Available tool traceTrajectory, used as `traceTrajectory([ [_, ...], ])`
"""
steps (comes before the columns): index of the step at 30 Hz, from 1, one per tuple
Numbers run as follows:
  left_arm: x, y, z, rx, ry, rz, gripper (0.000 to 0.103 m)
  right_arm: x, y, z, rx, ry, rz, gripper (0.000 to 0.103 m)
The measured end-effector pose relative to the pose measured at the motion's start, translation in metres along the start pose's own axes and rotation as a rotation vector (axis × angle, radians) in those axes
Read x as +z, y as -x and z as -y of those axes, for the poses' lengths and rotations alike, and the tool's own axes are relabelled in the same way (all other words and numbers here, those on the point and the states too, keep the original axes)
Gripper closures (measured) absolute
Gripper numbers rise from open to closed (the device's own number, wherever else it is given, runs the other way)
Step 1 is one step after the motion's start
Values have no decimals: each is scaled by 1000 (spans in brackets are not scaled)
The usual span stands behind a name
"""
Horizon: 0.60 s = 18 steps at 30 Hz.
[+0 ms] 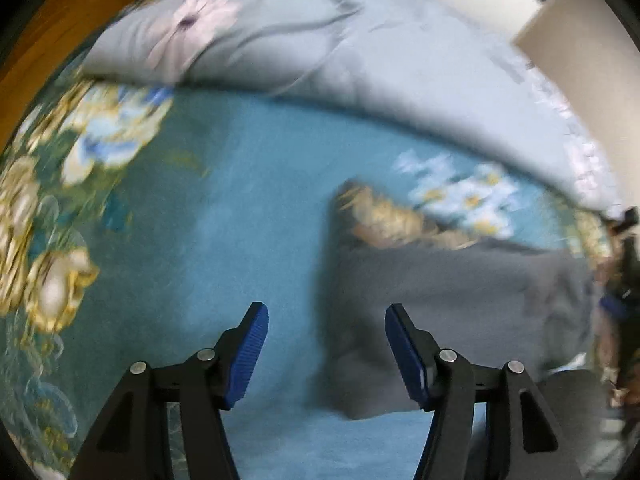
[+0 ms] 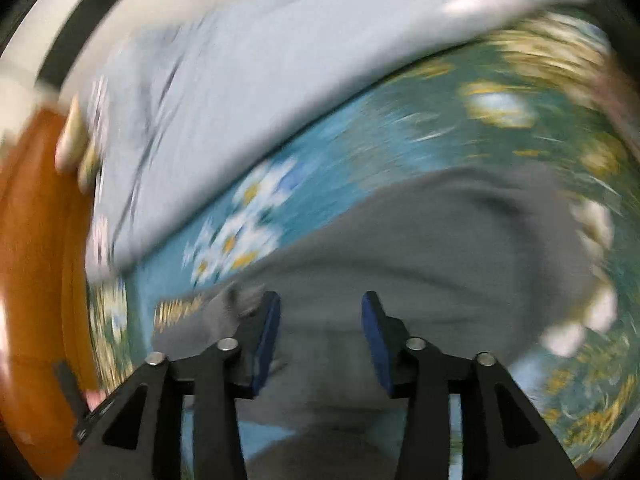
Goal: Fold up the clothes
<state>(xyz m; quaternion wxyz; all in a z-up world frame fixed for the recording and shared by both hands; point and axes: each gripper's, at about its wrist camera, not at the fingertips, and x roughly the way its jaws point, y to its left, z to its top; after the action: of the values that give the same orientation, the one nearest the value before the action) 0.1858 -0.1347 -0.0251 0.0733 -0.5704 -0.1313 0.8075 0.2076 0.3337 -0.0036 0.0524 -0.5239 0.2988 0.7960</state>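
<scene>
Blurring and cropping across both wrist views

Smearing heavily in the right wrist view: bedspread (image 2: 460,128) flowers streaking, quilt (image 2: 248,92) print unreadable, garment (image 2: 440,240) folds softening, its near end running out under the bottom edge. Blurring more mildly in the left wrist view, with garment (image 1: 460,292) cut off at the lower right, quilt (image 1: 360,52) cropped by the top rim, and a dark shape (image 1: 624,264) at the right rim too blurred to identify. Wood (image 2: 36,240) smearing at the left rim.
</scene>
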Motion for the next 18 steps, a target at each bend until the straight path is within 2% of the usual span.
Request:
traceTrajectory([
  [1,3,0,12,-36,-27,0,38,-3,10,27,-10,-71,35,47],
  [2,7,-2,27,-76,-64,-5,38,-8,13,50,0,-144,55,46],
  [6,11,-38,105,-175,-204,-91,38,-33,12,133,91,-442,91,45],
  [8,12,-53,131,-235,-230,-138,38,-40,7,153,127,-525,110,31],
  [10,13,-72,154,-279,-237,-207,38,-43,1,166,169,-577,133,30],
  [13,20,-98,170,-266,-219,-271,38,-41,-11,176,228,-627,147,30],
  [18,28,-126,187,-224,-206,-347,36,-36,-24,186,260,-702,184,30],
])
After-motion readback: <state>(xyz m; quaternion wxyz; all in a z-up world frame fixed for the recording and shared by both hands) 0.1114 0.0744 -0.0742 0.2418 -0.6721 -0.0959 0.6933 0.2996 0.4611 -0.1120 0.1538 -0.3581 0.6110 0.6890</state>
